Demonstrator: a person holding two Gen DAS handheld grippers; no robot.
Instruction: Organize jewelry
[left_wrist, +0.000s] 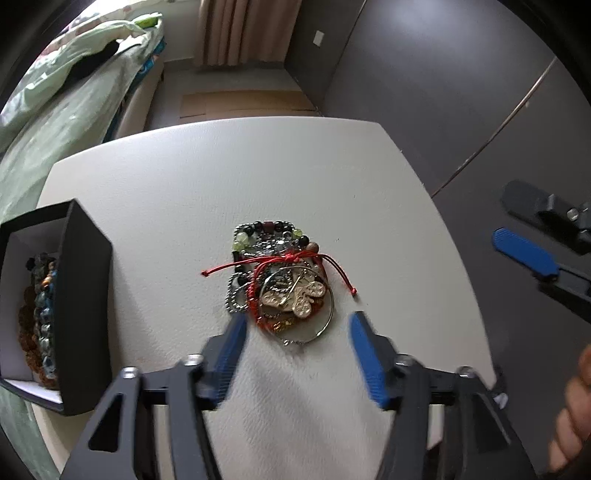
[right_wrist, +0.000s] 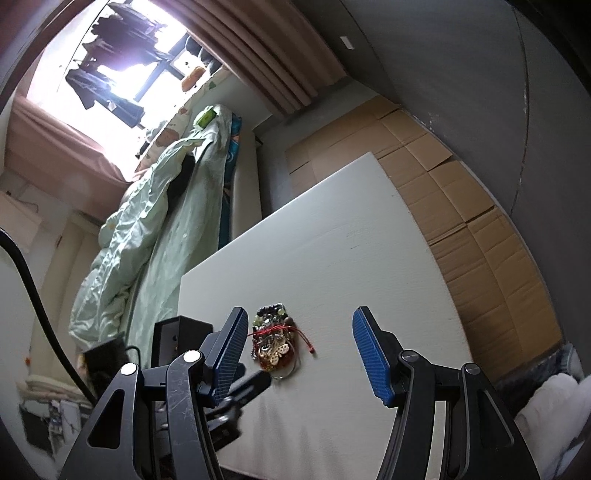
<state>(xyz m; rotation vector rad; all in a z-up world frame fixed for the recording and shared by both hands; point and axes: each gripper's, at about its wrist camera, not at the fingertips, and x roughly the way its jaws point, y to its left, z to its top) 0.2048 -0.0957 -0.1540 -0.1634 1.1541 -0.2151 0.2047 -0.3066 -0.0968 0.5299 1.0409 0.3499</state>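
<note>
- A tangled heap of jewelry (left_wrist: 279, 280) lies near the middle of the white table (left_wrist: 221, 177): bead strings at the top, a red cord (left_wrist: 295, 260) across it, a gold butterfly piece (left_wrist: 301, 295) and a thin silver bangle (left_wrist: 325, 317) at the lower edge.
- The heap's long axis runs up and down the left wrist frame, away from the camera.
- The left gripper (left_wrist: 297, 328) points steeply down just below the heap, jaws wide and empty; its left pad sits beside the silver ball chain, its right pad stands clear past the bangle. The heap lies just ahead, between the lines of the two fingers.
- The right gripper (right_wrist: 297, 332) also stands wide and empty; in its own view the heap sits ahead, nearer its left finger. It looks farther off, so the left hand seems better placed to pick.
- An open black box (left_wrist: 79, 295) at the left edge of the left wrist frame already holds bead bracelets (left_wrist: 42, 314), likely the destination.
</note>
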